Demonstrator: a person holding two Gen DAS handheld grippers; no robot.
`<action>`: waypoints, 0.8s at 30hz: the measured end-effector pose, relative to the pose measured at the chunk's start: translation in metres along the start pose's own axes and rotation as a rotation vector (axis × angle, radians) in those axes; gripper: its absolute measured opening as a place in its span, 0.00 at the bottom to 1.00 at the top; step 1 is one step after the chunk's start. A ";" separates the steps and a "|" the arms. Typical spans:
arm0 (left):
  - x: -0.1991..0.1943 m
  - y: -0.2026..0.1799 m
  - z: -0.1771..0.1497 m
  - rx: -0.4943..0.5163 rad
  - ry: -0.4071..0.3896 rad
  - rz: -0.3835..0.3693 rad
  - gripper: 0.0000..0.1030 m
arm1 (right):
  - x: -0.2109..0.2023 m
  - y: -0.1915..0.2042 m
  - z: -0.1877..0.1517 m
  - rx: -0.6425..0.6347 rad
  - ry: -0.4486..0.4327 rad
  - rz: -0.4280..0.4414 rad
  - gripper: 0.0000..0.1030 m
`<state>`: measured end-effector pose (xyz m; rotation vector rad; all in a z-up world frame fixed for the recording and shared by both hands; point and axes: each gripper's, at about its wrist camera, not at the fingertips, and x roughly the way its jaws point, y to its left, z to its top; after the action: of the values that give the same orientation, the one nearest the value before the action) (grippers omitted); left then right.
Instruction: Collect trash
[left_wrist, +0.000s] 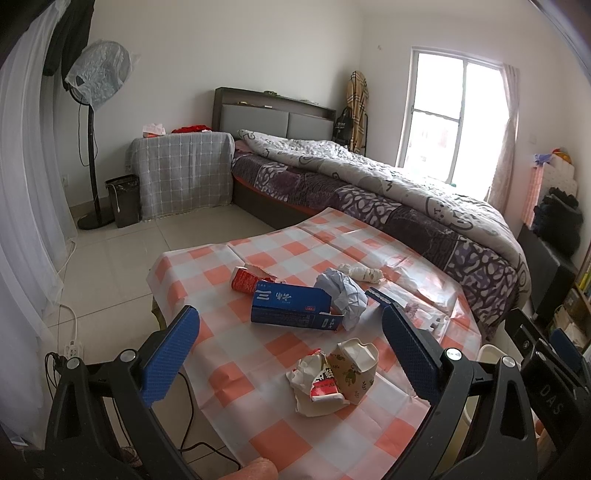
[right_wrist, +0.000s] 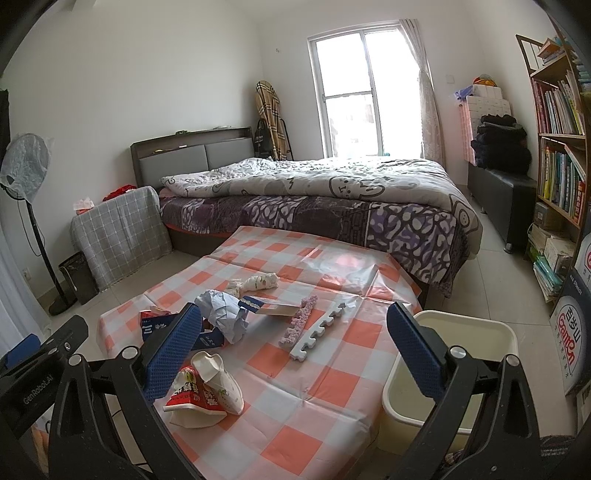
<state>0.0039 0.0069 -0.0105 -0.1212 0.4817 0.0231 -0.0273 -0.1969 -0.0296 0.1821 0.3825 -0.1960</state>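
Observation:
Trash lies on a table with an orange-and-white checked cloth (left_wrist: 280, 339). Nearest me are a crushed paper cup (left_wrist: 356, 365) and a torn red-and-white wrapper (left_wrist: 317, 384), which the right wrist view shows as the cup (right_wrist: 218, 380) and wrapper (right_wrist: 188, 398). Farther off lie a blue carton (left_wrist: 291, 306), a crumpled pale-blue paper (left_wrist: 343, 291), a red tube (left_wrist: 245, 280) and a white wad (left_wrist: 364, 273). A pink foam strip (right_wrist: 301, 319) and a grey foam strip (right_wrist: 319, 334) lie mid-table. My left gripper (left_wrist: 290, 354) and right gripper (right_wrist: 293, 350) both hover open above the table, holding nothing.
A cream bin (right_wrist: 454, 376) stands on the floor at the table's right edge. A bed (right_wrist: 332, 199) runs behind the table. A bookshelf (right_wrist: 557, 166) fills the right wall. A standing fan (left_wrist: 92, 129), a dark waste bin (left_wrist: 123, 199) and a covered side table (left_wrist: 184, 173) stand at the far left.

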 end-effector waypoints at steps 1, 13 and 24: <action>0.000 0.000 0.000 0.000 0.000 0.000 0.93 | 0.000 0.000 0.000 0.000 0.000 0.000 0.93; 0.002 -0.001 -0.001 0.001 0.001 0.002 0.93 | 0.000 0.000 0.000 0.001 0.000 0.000 0.93; 0.002 -0.001 -0.001 0.001 0.003 0.002 0.93 | 0.001 0.000 0.000 0.001 0.001 0.000 0.93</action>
<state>0.0054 0.0057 -0.0121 -0.1196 0.4850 0.0241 -0.0264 -0.1968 -0.0304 0.1838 0.3836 -0.1957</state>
